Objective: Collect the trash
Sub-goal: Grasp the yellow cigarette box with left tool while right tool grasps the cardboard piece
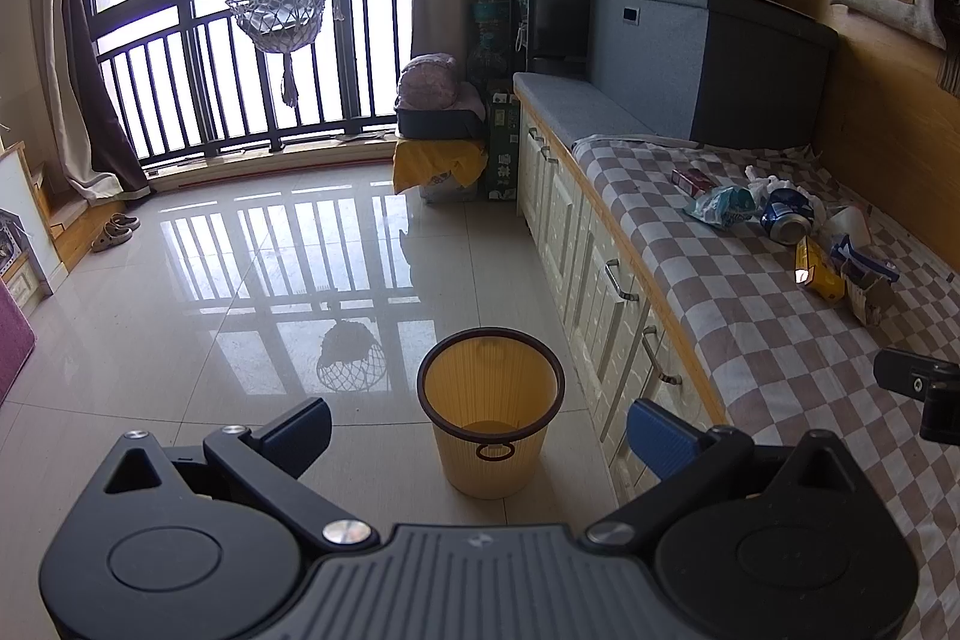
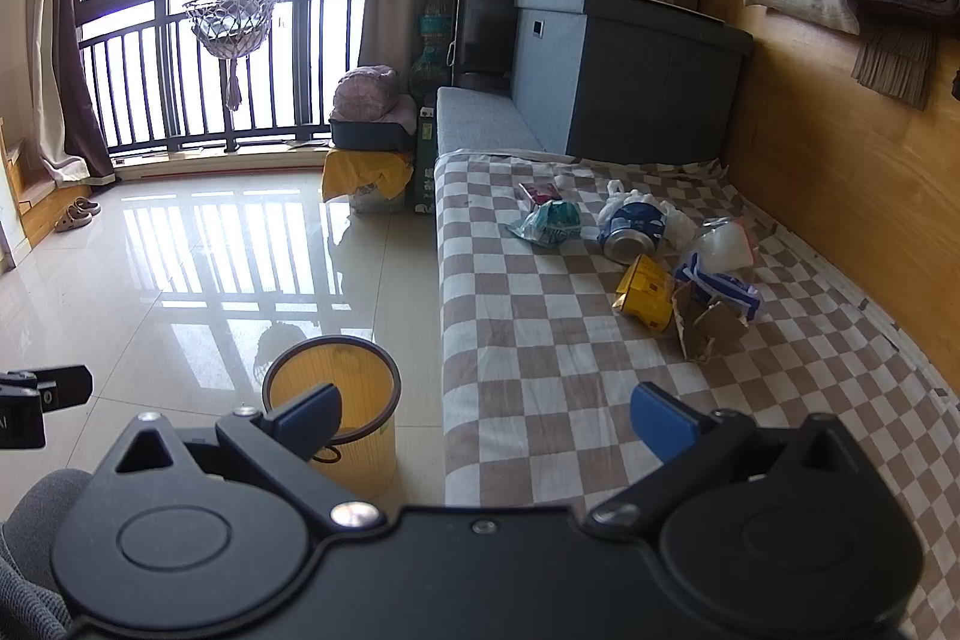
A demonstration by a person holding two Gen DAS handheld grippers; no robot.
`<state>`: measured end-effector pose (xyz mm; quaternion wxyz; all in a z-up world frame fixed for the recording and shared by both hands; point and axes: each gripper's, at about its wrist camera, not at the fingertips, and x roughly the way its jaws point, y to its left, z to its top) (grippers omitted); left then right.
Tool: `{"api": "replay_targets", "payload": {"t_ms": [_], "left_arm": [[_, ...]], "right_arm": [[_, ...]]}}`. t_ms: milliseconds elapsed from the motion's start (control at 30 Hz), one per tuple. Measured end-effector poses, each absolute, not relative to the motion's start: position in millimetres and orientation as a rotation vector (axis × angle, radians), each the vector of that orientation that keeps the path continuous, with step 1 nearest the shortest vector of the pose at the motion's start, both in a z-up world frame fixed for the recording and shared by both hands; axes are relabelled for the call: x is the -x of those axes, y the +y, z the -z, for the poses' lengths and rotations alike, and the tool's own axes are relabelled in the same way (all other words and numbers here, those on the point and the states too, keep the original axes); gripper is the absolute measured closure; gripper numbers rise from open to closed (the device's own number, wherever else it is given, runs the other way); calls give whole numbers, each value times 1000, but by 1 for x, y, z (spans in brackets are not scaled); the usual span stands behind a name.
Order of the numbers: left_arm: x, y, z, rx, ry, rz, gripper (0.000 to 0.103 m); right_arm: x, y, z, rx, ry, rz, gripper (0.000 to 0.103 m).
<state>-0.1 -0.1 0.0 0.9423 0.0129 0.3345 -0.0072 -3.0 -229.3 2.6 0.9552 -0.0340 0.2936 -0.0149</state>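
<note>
A yellow waste bin (image 1: 491, 412) with a dark rim stands on the tiled floor beside the bench; it also shows in the right wrist view (image 2: 336, 400). Trash lies on the checked cloth (image 2: 540, 340): a blue can (image 2: 633, 232), a teal wrapper (image 2: 549, 220), a small red box (image 2: 538, 191), a yellow box (image 2: 645, 293), torn cardboard (image 2: 705, 325) and a clear plastic bag (image 2: 726, 238). My left gripper (image 1: 480, 436) is open and empty above the bin. My right gripper (image 2: 486, 415) is open and empty, over the cloth's near edge, well short of the trash.
White cabinet drawers (image 1: 600, 280) with metal handles run under the bench. A grey storage box (image 2: 624, 64) stands at the bench's far end. A wooden wall panel (image 2: 840, 196) lines the right side. A yellow-draped stool (image 1: 438, 160) and shoes (image 1: 114, 229) sit on the floor.
</note>
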Motion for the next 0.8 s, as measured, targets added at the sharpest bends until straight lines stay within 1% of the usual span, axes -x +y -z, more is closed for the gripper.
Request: {"api": "replay_targets", "payload": {"t_ms": [200, 400, 467, 800], "left_arm": [[-2, -4, 0, -27, 687, 18, 0], [-12, -22, 12, -51, 697, 49, 0], [-18, -33, 19, -62, 701, 68, 0], [-49, -96, 39, -131, 710, 205, 0]], "right_arm": [[2, -231, -2, 63, 596, 32, 0], [8, -248, 6, 43, 610, 61, 0], [1, -263, 17, 35, 618, 78, 0], [-10, -318, 37, -22, 646, 221, 0]]}}
